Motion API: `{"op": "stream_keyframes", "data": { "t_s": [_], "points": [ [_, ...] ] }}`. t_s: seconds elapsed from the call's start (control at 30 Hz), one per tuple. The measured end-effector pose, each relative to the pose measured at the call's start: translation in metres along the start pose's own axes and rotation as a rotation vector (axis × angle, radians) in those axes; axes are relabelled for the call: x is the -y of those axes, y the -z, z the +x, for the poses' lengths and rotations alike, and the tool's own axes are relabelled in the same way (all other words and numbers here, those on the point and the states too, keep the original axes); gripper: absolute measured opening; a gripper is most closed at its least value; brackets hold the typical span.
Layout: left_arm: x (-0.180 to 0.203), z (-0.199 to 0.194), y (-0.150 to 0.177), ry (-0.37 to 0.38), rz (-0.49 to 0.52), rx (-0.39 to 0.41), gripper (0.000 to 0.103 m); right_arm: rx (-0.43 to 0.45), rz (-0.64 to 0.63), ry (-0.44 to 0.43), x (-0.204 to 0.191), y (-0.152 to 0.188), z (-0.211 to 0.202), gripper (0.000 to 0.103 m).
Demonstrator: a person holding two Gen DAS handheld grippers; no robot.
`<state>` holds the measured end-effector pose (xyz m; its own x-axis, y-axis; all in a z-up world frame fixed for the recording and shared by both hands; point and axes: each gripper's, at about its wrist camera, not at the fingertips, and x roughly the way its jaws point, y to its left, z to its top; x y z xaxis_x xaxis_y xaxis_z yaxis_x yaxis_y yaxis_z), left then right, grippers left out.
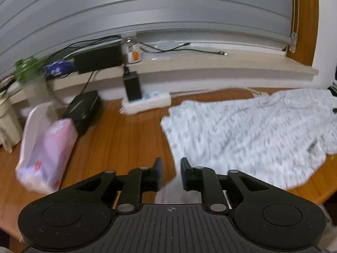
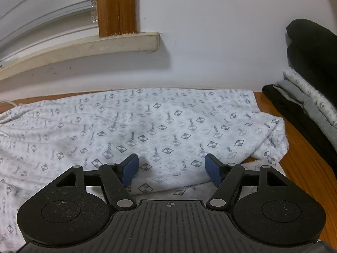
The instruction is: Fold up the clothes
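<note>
A white garment with a grey diamond print (image 1: 242, 130) lies spread on the wooden table (image 1: 122, 139), blurred in the left wrist view. My left gripper (image 1: 171, 166) hovers at the garment's near left edge, its blue-padded fingers a narrow gap apart with nothing pinched between them. In the right wrist view the same garment (image 2: 147, 122) fills the table, and one corner is folded over at the right. My right gripper (image 2: 171, 162) stands wide open low over the cloth near its front edge, holding nothing.
A pink tissue pack (image 1: 48, 151), a black box (image 1: 84, 110) and a white power strip (image 1: 147, 102) with a black adapter (image 1: 132, 85) sit at the left, below the windowsill (image 1: 210, 65). Folded clothes (image 2: 305, 105) are stacked at the right under a black fabric item (image 2: 313, 48).
</note>
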<state>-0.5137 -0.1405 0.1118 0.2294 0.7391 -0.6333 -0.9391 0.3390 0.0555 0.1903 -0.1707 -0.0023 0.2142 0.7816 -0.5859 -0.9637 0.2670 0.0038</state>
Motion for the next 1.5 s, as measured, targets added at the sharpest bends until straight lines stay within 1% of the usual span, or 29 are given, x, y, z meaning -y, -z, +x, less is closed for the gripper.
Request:
{"op": "stream_keyframes", "data": {
  "t_s": [0.03, 0.07, 0.17, 0.33, 0.4, 0.43, 0.47, 0.5, 0.53, 0.57, 0.63, 0.8, 0.83, 0.9, 0.97, 1.0, 1.03, 1.1, 1.17, 1.23, 1.37, 1.5],
  "points": [
    [0.002, 0.009, -0.006, 0.006, 0.000, 0.002, 0.043, 0.000, 0.000, 0.000, 0.000, 0.000, 0.000, 0.069],
    [0.004, 0.018, -0.012, 0.011, 0.000, 0.004, 0.047, 0.000, 0.000, 0.000, 0.000, 0.000, 0.000, 0.069],
    [0.010, 0.047, -0.029, 0.025, 0.000, 0.007, 0.049, 0.000, 0.001, -0.001, 0.000, 0.000, 0.000, 0.069],
    [0.016, 0.107, -0.049, -0.006, -0.010, -0.065, 0.054, 0.002, 0.003, -0.001, 0.000, 0.001, 0.000, 0.070],
    [0.016, 0.125, -0.053, -0.020, -0.015, -0.094, 0.056, 0.003, 0.004, -0.002, 0.000, 0.001, -0.001, 0.070],
    [0.014, 0.131, -0.055, -0.016, -0.018, -0.106, 0.057, 0.003, 0.004, -0.003, 0.001, 0.001, -0.001, 0.070],
    [0.013, 0.137, -0.056, -0.011, -0.021, -0.118, 0.053, 0.004, 0.006, -0.005, 0.001, 0.001, -0.002, 0.070],
    [0.012, 0.142, -0.057, -0.009, -0.022, -0.121, 0.045, 0.004, 0.007, -0.007, 0.001, 0.001, -0.002, 0.070],
    [0.012, 0.139, -0.060, -0.018, -0.015, -0.095, 0.015, 0.004, 0.009, -0.010, 0.002, 0.001, -0.002, 0.070],
    [0.013, 0.137, -0.063, -0.027, -0.008, -0.069, 0.008, 0.004, 0.011, -0.012, 0.002, 0.001, -0.002, 0.070],
    [0.014, 0.132, -0.069, -0.048, 0.003, -0.019, 0.006, 0.005, 0.015, -0.015, 0.003, 0.001, -0.002, 0.070],
    [0.008, 0.127, -0.089, -0.133, -0.022, 0.055, 0.005, 0.003, 0.012, -0.011, 0.002, 0.000, -0.002, 0.070],
    [0.006, 0.126, -0.093, -0.151, -0.027, 0.069, 0.007, 0.002, 0.008, -0.008, 0.002, 0.000, -0.002, 0.070],
    [0.003, 0.124, -0.100, -0.185, -0.037, 0.099, 0.016, 0.001, 0.002, -0.003, 0.000, 0.000, -0.002, 0.070],
    [0.001, 0.122, -0.108, -0.219, -0.047, 0.128, 0.040, 0.001, 0.000, 0.000, 0.000, 0.000, -0.002, 0.071],
    [0.000, 0.122, -0.110, -0.229, -0.053, 0.140, 0.043, 0.001, 0.001, 0.001, 0.000, 0.000, -0.002, 0.071],
    [0.003, 0.124, -0.105, -0.212, -0.057, 0.139, 0.045, 0.000, 0.003, 0.000, 0.001, 0.000, -0.002, 0.071],
    [0.011, 0.127, -0.098, -0.178, -0.038, 0.128, 0.045, 0.000, 0.003, -0.001, 0.001, 0.000, -0.002, 0.071],
    [0.022, 0.130, -0.091, -0.142, -0.013, 0.119, 0.054, 0.000, 0.002, -0.001, 0.001, 0.000, -0.002, 0.071],
    [0.037, 0.131, -0.085, -0.087, 0.019, 0.111, 0.058, -0.001, 0.002, -0.002, 0.001, 0.000, -0.002, 0.071],
    [0.072, 0.154, -0.081, 0.029, 0.076, 0.077, 0.058, -0.002, -0.003, 0.000, 0.000, 0.000, -0.001, 0.072],
    [0.115, 0.185, -0.089, 0.152, 0.135, 0.042, 0.058, -0.003, -0.004, 0.002, -0.001, 0.001, -0.001, 0.073]
  ]
}}
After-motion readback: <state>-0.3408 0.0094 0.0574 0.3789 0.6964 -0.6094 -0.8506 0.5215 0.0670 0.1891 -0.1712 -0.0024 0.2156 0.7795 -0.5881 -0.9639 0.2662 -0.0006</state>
